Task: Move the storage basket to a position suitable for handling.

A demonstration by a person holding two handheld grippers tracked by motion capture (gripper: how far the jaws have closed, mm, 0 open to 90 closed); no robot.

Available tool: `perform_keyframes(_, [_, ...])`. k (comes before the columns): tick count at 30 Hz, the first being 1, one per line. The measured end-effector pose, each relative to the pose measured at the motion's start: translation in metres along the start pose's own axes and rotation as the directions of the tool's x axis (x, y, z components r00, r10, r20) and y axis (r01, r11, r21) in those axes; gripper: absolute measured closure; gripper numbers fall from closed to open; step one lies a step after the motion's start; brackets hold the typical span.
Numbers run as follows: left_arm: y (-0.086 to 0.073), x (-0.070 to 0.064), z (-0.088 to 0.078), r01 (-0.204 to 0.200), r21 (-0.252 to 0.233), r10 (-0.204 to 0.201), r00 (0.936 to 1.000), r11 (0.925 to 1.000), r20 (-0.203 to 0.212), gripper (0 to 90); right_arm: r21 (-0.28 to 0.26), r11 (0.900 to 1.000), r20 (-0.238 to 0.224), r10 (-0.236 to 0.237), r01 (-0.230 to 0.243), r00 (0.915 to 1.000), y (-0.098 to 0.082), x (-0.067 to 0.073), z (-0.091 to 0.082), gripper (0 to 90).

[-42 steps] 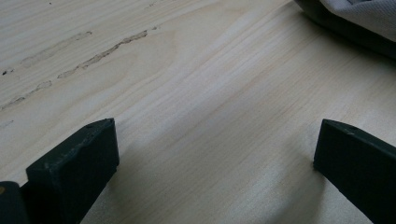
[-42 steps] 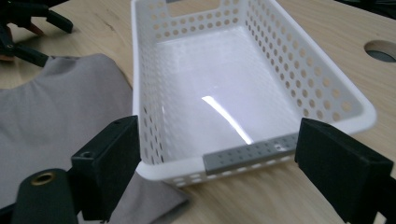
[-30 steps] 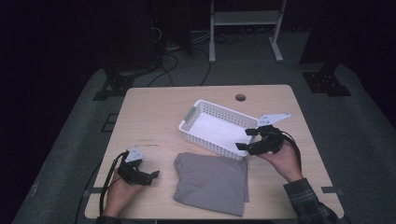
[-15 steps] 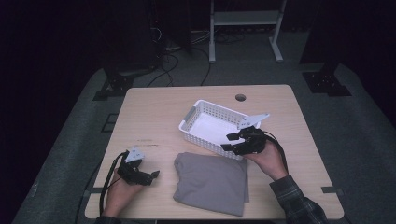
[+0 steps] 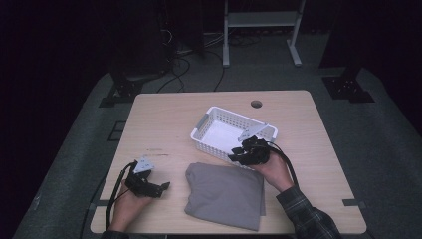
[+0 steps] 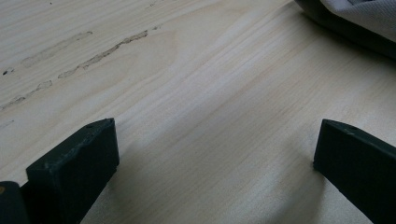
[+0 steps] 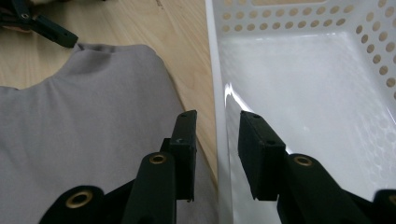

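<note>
A white perforated basket [image 5: 201,122] sits mid-table, its inside bare [image 7: 303,84]. A folded grey cloth [image 5: 224,194] lies flat in front of it, close to its near wall [image 7: 93,130]. My right gripper [image 5: 234,157] is at the basket's near rim; its jaws [image 7: 217,119] straddle the wall, one outside over the cloth and one inside, narrowly open with small gaps on both sides. My left gripper [image 5: 161,189] rests on the table left of the cloth, jaws wide open [image 6: 215,154] over bare wood. The cloth's edge [image 6: 364,14] lies just beyond it.
The light wooden table [image 5: 164,119] has a round cable hole [image 5: 256,104] at the back and scuff marks [image 6: 93,49] near the left gripper. Dark floor, cables and a white stand [image 5: 261,22] lie behind the table.
My right gripper has moved left and slightly forward from the basket's right end to its near rim, and its jaws now straddle the wall. The left gripper has stayed put.
</note>
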State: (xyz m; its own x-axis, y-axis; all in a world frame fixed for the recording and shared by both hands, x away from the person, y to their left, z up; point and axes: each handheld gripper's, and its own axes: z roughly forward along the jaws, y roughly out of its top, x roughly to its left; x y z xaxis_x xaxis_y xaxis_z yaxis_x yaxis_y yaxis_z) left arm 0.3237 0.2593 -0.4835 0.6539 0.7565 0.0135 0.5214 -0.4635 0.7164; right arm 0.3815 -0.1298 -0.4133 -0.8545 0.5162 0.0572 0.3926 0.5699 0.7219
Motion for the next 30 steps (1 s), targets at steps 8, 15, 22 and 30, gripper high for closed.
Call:
perform_keyframes(8, [0.0,0.0,0.0,0.0,0.0,0.0,1.0,1.0,0.0,0.0,0.034,0.999,0.022,-0.005,0.004,0.9997,0.0,0.0,0.006,74.3])
perform_keyframes(15, [0.0,0.0,0.0,0.0,0.0,0.0,1.0,1.0,0.0,0.0,0.052,0.999,0.028,-0.003,0.001,0.9996,-0.001,0.0,0.009,81.7])
perform_keyframes(22, [0.0,0.0,0.0,0.0,0.0,0.0,1.0,1.0,0.0,0.0,0.059,0.998,0.048,-0.012,0.009,0.9988,-0.001,0.002,0.008,83.3])
perform_keyframes(30, [0.0,0.0,0.0,0.0,0.0,0.0,1.0,1.0,0.0,0.0,0.061,0.998,0.068,-0.013,0.009,0.9976,-0.002,-0.001,-0.002,84.3])
